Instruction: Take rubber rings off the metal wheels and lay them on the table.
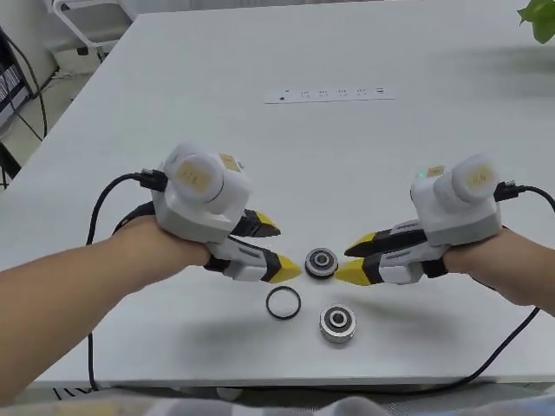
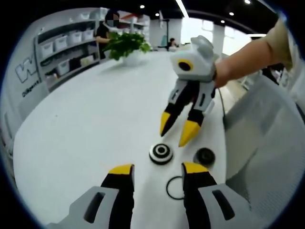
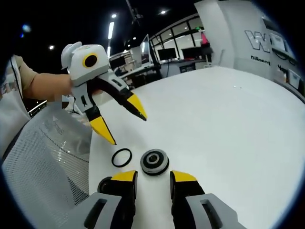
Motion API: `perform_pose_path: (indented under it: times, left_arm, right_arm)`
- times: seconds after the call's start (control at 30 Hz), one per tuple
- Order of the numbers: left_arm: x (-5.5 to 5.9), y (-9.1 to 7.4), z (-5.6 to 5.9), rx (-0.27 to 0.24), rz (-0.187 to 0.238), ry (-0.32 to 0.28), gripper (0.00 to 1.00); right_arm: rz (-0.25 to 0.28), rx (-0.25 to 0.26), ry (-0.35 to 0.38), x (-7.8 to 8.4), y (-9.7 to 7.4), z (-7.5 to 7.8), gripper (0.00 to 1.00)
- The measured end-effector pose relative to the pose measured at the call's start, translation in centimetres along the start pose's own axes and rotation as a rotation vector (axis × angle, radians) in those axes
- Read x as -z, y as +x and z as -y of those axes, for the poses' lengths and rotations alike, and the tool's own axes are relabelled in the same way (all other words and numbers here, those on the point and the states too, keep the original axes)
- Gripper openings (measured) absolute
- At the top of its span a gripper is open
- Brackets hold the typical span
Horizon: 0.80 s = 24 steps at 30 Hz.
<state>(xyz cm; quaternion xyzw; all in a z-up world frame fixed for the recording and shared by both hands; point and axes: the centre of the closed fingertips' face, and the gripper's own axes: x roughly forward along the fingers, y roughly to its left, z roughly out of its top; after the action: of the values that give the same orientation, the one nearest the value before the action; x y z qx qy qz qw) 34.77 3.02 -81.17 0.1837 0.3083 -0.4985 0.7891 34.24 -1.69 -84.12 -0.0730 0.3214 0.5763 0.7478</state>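
Note:
A metal wheel [image 1: 321, 263] with a dark rubber ring around it lies flat on the white table [image 1: 260, 147], between my two grippers. My left gripper [image 1: 276, 250] is open just left of it, and its yellow fingertips [image 2: 121, 170] straddle the wheel [image 2: 161, 153] from short of it. My right gripper [image 1: 351, 260] is open just right of it, with the wheel [image 3: 154, 162] right ahead of its tips. A loose black ring [image 1: 284, 303] lies flat nearer the front edge. Beside the ring lies a second wheel [image 1: 337, 322], its rim grey metal. Neither gripper holds anything.
A white socket strip [image 1: 329, 94] lies far back on the table. A potted plant [image 1: 542, 17] stands at the far right corner. Black cables [image 1: 94, 260] trail from both grippers over the front edge. A grey mesh chair [image 3: 52, 157] sits at the near side.

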Motion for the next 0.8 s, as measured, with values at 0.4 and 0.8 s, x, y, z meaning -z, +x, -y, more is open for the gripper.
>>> perform_pose_path:
  times: [0.4,0.8]
  left_arm:
    - [0.2,1.6,0.4,0.023,-0.010,-0.002,0.37]
    - [0.1,2.7,0.7,0.042,-0.005,-0.007,0.32]
  right_arm:
    - [-0.001,0.000,-0.034,0.3,0.7,0.4,0.23]
    - [-0.014,0.004,-0.082,0.5,1.2,0.4,0.21]
